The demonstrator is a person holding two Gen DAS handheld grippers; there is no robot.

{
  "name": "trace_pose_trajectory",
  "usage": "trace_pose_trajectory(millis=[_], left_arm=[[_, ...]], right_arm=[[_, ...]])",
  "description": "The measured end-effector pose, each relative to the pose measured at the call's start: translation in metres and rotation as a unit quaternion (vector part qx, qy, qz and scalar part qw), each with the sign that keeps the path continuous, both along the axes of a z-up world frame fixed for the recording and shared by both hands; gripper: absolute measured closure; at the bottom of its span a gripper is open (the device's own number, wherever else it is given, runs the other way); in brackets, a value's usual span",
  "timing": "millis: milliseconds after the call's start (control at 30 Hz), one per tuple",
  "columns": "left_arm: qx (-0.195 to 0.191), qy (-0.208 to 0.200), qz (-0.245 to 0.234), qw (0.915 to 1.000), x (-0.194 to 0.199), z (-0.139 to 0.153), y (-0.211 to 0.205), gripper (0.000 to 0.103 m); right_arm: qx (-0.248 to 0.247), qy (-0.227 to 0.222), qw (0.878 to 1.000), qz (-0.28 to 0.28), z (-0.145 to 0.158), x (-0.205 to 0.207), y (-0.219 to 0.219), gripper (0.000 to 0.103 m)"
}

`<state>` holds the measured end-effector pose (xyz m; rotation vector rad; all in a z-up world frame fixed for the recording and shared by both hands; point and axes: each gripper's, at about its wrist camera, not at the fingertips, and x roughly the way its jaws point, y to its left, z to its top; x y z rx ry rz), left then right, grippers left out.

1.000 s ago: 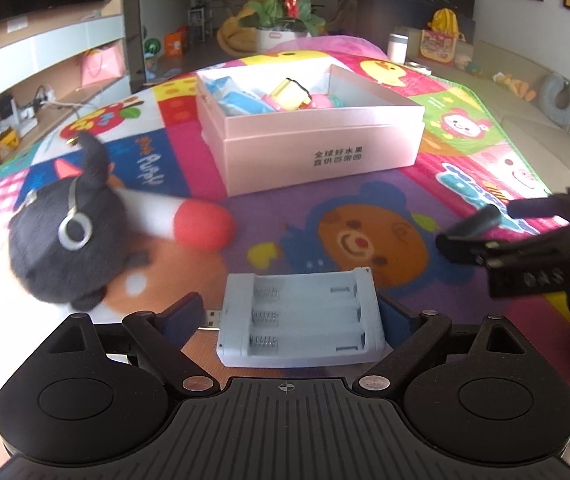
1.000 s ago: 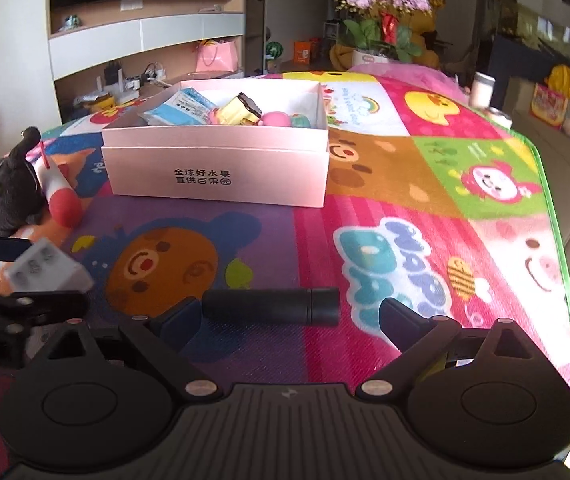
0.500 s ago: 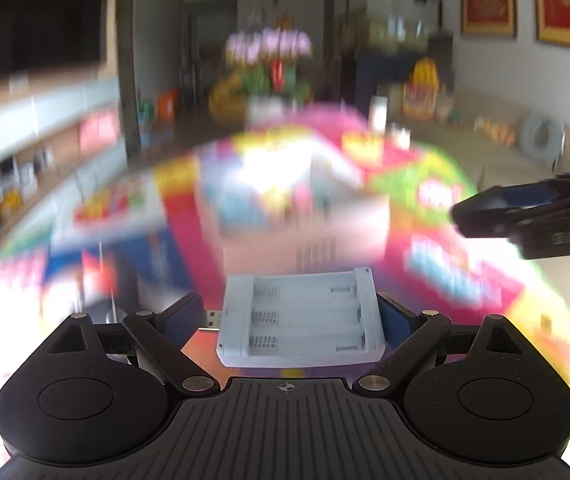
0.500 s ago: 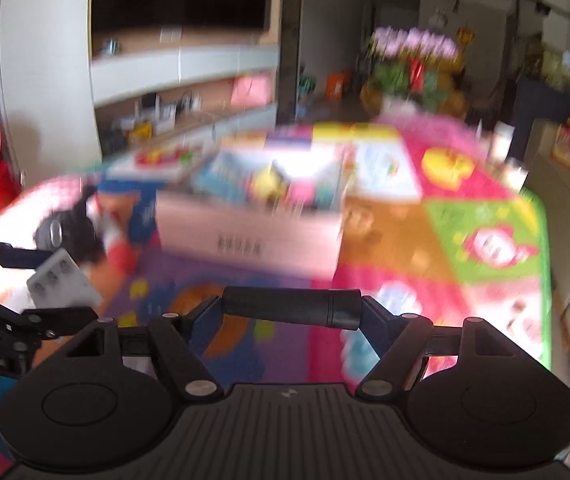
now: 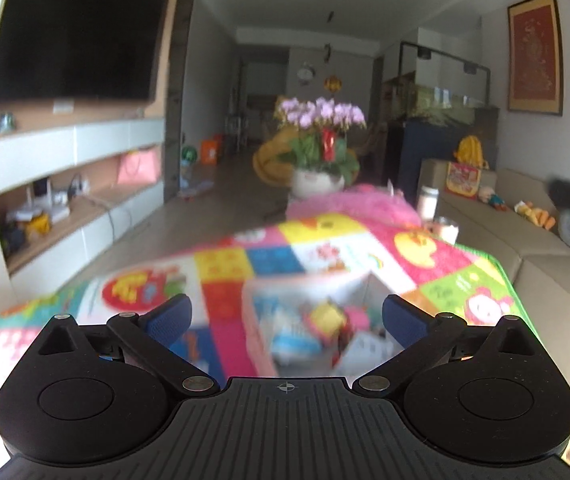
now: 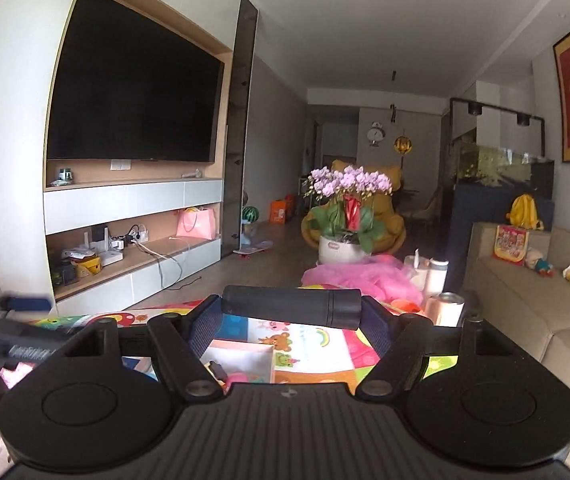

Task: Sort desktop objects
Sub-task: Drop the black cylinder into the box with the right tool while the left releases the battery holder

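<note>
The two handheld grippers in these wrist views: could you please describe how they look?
Both the left gripper and right gripper share one design: a matte black ribbed body with a small crosshair mark, two round black housings, angled black linkage arms with silver pivot pins, and textured dark blue pads. No cables or sleeves show.

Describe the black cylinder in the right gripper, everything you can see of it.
The black cylinder is a matte, dark tube lying horizontally across the right gripper, pinched at both ends by the blue finger pads. A seam near its right end sets off a shorter, slightly wider section. It is held in the air above the open pink box.
</note>
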<state>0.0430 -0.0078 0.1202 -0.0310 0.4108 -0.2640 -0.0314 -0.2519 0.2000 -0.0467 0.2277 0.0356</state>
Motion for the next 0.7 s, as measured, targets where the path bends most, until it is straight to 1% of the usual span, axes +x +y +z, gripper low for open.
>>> trace_pose_trajectory(millis=[67, 133, 233, 300, 367, 433, 500, 633, 700], left_arm=[[0.006, 0.024, -0.008, 0.9997, -0.018, -0.024, 0.009, 0.000], [0.020, 0.051, -0.017, 0.9983, -0.037, -0.048, 0.014, 0.000], [0.037, 0.089, -0.012, 0.9953, -0.057, -0.080, 0.019, 0.000], [0.044, 0.105, -0.003, 0.9935, -0.063, -0.094, 0.024, 0.000], [0.064, 0.106, 0.012, 0.9923, -0.069, -0.102, 0.030, 0.000], [0.080, 0.102, 0.024, 0.9913, -0.074, -0.108, 0.037, 0.000], [0.084, 0.103, 0.035, 0.9905, -0.073, -0.111, 0.041, 0.000], [0.077, 0.122, 0.069, 0.9871, -0.063, -0.116, 0.050, 0.000], [0.068, 0.123, 0.095, 0.9854, -0.062, -0.115, 0.056, 0.000]], right_arm=[[0.019, 0.023, 1.000, 0.010, -0.002, 0.021, 0.000, 0.029], [0.036, 0.047, 0.998, 0.021, -0.005, 0.043, 0.004, 0.029], [0.052, 0.078, 0.995, 0.040, -0.010, 0.078, 0.014, 0.029], [0.045, 0.090, 0.993, 0.053, -0.013, 0.103, 0.026, 0.028], [0.031, 0.098, 0.994, 0.049, -0.018, 0.120, 0.038, 0.023], [0.026, 0.099, 0.994, 0.048, -0.023, 0.124, 0.045, 0.023], [0.028, 0.099, 0.993, 0.057, -0.029, 0.119, 0.049, 0.022], [0.020, 0.109, 0.992, 0.065, -0.044, 0.099, 0.052, 0.021], [0.000, 0.119, 0.989, 0.084, -0.054, 0.087, 0.062, 0.021]])
